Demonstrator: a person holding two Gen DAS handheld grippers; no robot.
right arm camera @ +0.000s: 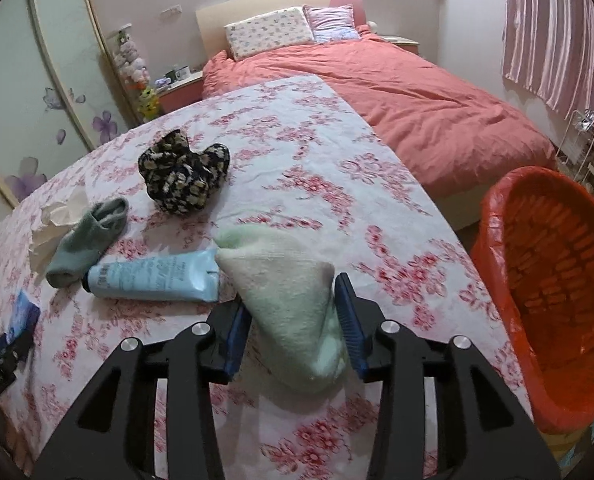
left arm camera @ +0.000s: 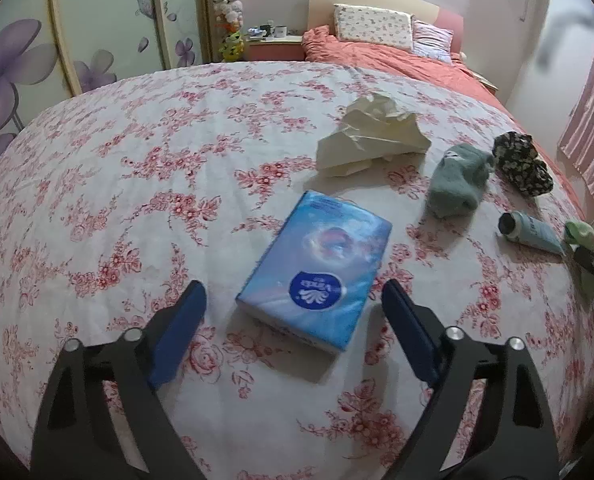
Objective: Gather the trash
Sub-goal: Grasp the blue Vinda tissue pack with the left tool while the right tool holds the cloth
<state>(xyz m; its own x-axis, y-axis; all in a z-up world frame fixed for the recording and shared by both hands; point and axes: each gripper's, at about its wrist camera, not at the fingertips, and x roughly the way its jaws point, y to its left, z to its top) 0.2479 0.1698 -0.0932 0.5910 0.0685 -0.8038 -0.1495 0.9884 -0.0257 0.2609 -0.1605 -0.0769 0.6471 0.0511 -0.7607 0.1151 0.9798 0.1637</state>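
A crumpled white tissue (left arm camera: 371,134) lies on the floral-covered table (left arm camera: 117,200), beyond a blue tissue pack (left arm camera: 317,264). My left gripper (left arm camera: 293,292) is open, its blue pads standing either side of the pack's near end without touching it. In the right wrist view a pale green sock (right arm camera: 293,280) lies on the cloth between the pads of my right gripper (right arm camera: 293,300), which is open and close beside it. The crumpled tissue (right arm camera: 63,208) shows at the far left there. An orange-lined bin (right arm camera: 557,280) stands off the table's right edge.
A light blue tube (right arm camera: 157,276), a teal sock (right arm camera: 89,236) and a dark floral cloth (right arm camera: 185,172) lie left of and beyond the green sock. A bed with a pink cover (right arm camera: 417,100) is behind the table. A flower-printed wardrobe (left arm camera: 97,20) stands on the left.
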